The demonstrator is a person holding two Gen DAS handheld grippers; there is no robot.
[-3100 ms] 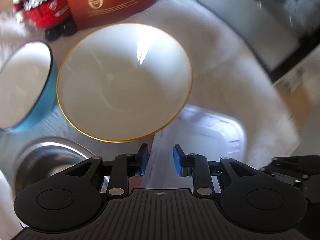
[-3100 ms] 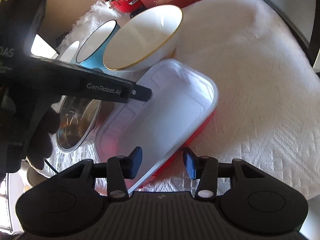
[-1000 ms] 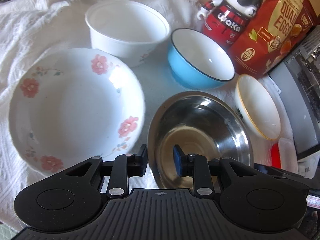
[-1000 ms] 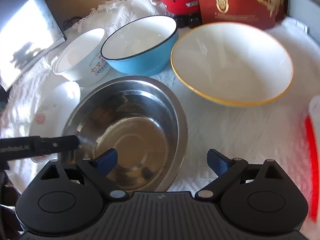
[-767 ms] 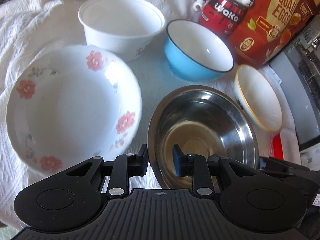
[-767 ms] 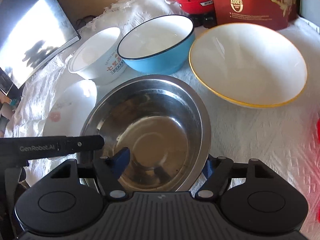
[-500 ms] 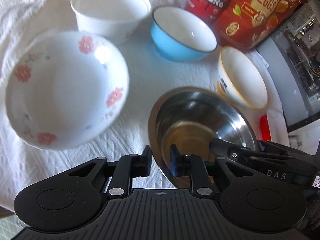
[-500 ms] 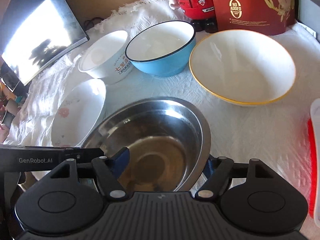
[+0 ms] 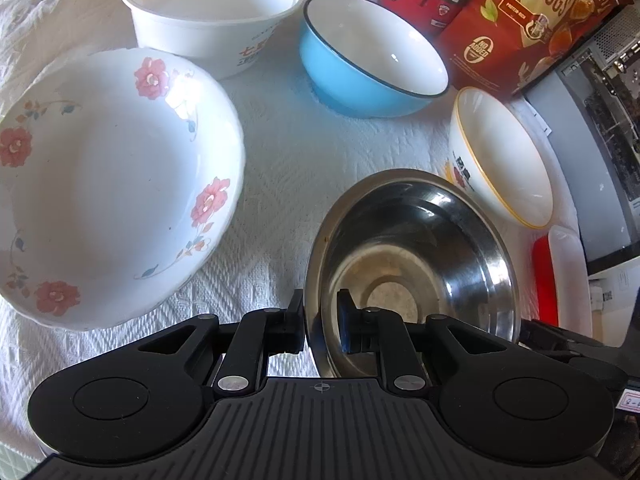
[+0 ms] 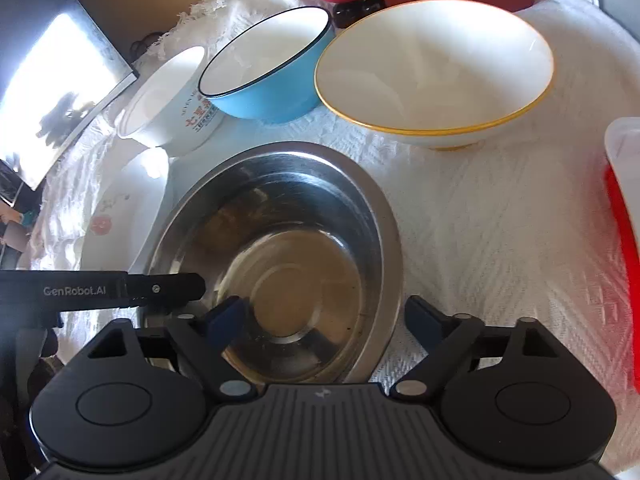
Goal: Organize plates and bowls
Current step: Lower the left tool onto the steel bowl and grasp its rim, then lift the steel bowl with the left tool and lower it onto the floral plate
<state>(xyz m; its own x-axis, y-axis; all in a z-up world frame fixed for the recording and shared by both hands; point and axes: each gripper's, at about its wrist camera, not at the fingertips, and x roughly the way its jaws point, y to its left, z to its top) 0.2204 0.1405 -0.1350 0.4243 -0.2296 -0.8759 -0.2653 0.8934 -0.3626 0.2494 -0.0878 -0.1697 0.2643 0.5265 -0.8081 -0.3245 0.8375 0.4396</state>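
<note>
Steel bowl (image 9: 416, 256) near the counter's front edge, just beside the floral bowl (image 9: 104, 184), rim pinched by closing left tongs (image 9: 320, 326). Right tongs (image 10: 326, 322) opening, straddling the near rim without contact. Best lifted level, clear of neighbouring bowls.

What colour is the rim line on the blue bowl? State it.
Dark, near-black line around the blue bowl rim; clearest in the left wrist view.

both cams sit behind their tongs, angled steeply down at the counter, close in. left wrist view looks from the steel bowl (image 9: 412, 264)'s near-left rim. right wrist view looks from its near edge. shared: steel bowl, blue bowl (image 9: 372, 64), yellow-rimmed bowl (image 10: 434, 72).
</note>
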